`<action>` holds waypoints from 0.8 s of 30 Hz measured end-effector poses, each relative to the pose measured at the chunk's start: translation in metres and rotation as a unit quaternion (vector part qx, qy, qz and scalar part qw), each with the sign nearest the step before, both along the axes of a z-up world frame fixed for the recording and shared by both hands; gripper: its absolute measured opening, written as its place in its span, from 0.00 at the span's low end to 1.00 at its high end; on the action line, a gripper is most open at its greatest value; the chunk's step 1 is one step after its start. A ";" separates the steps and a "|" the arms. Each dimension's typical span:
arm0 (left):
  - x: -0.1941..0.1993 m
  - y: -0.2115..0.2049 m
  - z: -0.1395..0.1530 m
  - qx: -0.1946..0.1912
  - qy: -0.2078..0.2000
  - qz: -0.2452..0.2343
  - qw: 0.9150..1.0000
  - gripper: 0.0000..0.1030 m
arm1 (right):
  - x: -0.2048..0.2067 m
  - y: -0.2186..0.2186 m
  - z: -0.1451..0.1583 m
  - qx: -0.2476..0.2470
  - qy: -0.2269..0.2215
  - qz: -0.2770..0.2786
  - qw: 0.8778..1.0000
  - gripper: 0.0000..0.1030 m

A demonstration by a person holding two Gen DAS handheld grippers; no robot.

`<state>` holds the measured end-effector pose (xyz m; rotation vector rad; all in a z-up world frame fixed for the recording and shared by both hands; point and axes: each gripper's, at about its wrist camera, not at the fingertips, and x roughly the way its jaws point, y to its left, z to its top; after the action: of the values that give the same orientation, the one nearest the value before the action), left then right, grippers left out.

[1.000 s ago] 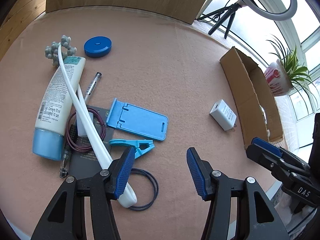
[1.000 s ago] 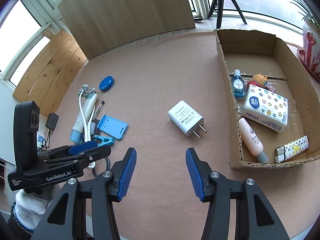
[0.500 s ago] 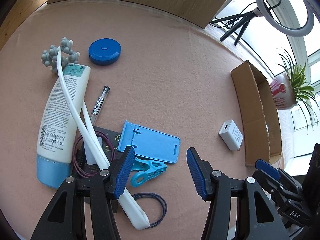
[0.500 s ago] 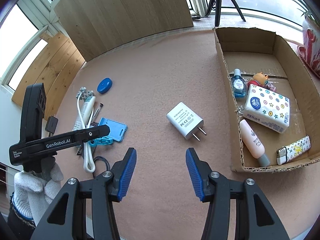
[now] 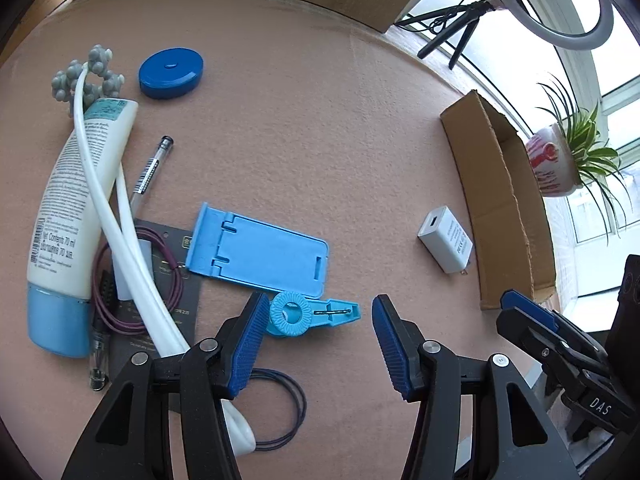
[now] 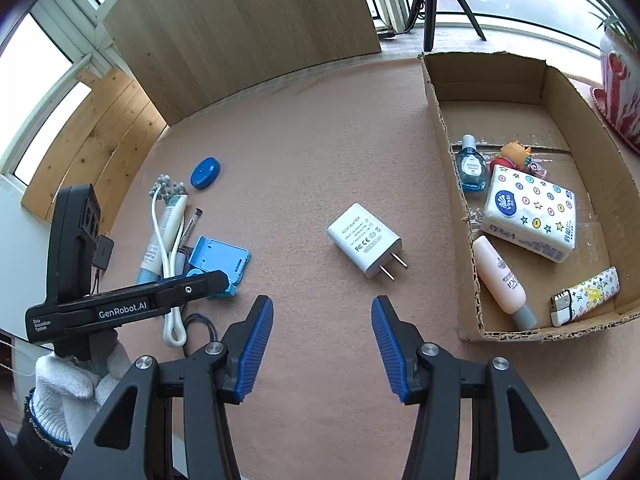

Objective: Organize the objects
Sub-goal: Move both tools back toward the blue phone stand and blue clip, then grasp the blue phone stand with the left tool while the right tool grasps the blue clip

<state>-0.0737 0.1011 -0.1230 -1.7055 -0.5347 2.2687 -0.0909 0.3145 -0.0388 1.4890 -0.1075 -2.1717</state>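
Left-wrist and right-wrist views of a pink felt table (image 5: 320, 100). The left gripper (image 5: 316, 344) hung about half open over a heap of loose items, its jaws holding nothing. Compared with the view a second earlier, the heap had slid up and toward the middle of its frame, and the small blue clip (image 5: 308, 314) now lay between the two pads, close to the left one but seemingly not touched. Just beyond the clip lay the blue phone stand (image 5: 258, 254); to its left a white tube (image 5: 76, 200), a white cable (image 5: 116, 232), a pen (image 5: 150, 172) and hair ties (image 5: 286, 412). The right gripper (image 6: 322, 344) had kept its place, likewise about half open and empty, above bare felt short of the white charger (image 6: 364, 240). The cardboard box (image 6: 440, 120) at the right already contained a tissue pack (image 6: 528, 216) and other small things. The shift suggested that the clip was the left hand's next pick, the charger possibly the right's; both were still outside the box.
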 end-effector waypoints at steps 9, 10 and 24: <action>0.004 0.004 0.007 0.033 -0.002 0.000 0.999 0.55 | 0.000 -0.001 -0.005 0.003 -0.005 0.003 1.000 0.46; 0.004 -0.001 0.009 0.033 -0.002 0.007 0.999 0.55 | -0.001 -0.002 -0.005 0.002 -0.006 0.005 1.000 0.46; -0.020 -0.034 -0.008 0.044 -0.032 0.065 0.996 0.55 | 0.005 -0.068 -0.022 0.009 -0.009 0.123 0.992 0.37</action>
<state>-0.0940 0.0667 -0.1314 -1.7538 -0.7694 2.2463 -0.0855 0.2464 -0.0613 1.4485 0.0869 -1.9672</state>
